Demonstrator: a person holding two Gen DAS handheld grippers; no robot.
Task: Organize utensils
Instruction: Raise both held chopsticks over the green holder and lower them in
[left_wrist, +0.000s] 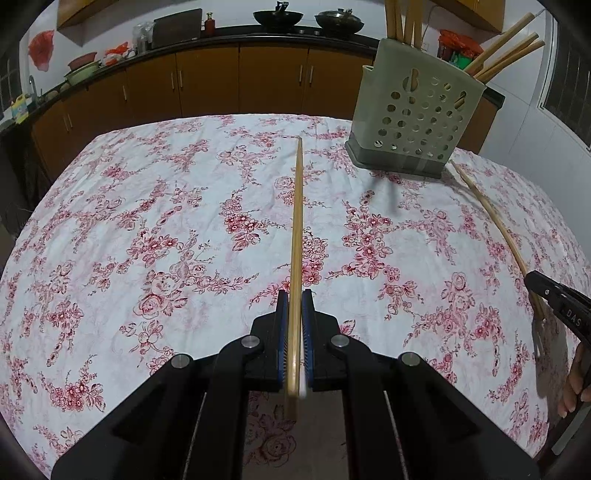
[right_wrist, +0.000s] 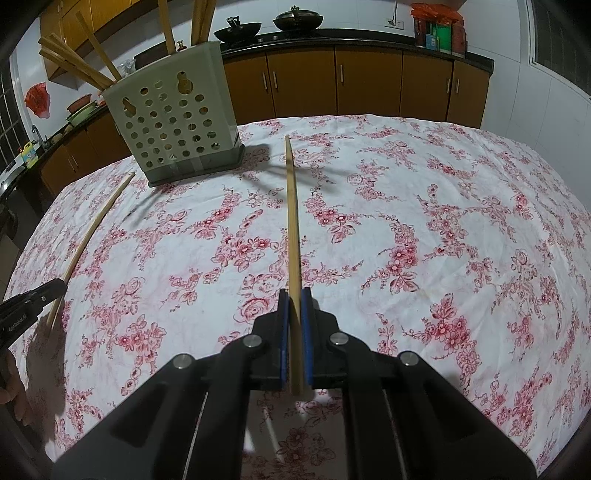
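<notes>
My left gripper (left_wrist: 294, 295) is shut on a long bamboo chopstick (left_wrist: 297, 221) that points forward over the table. In the right wrist view my right gripper (right_wrist: 294, 293) is shut on a second bamboo chopstick (right_wrist: 291, 214). A pale green perforated utensil holder (left_wrist: 417, 110) stands at the far side of the table, with several chopsticks (left_wrist: 509, 48) upright in it. The same holder (right_wrist: 173, 118) shows at the upper left of the right wrist view. Each gripper appears at the edge of the other's view: the right gripper (left_wrist: 532, 282) and the left gripper (right_wrist: 59, 288), each with its chopstick.
A white tablecloth with red flowers (left_wrist: 166, 221) covers the table. Behind it runs a counter with brown cabinets (left_wrist: 240, 81), woks (left_wrist: 277, 16) and pots. Part of a hand (left_wrist: 574, 384) shows at the right edge of the left wrist view.
</notes>
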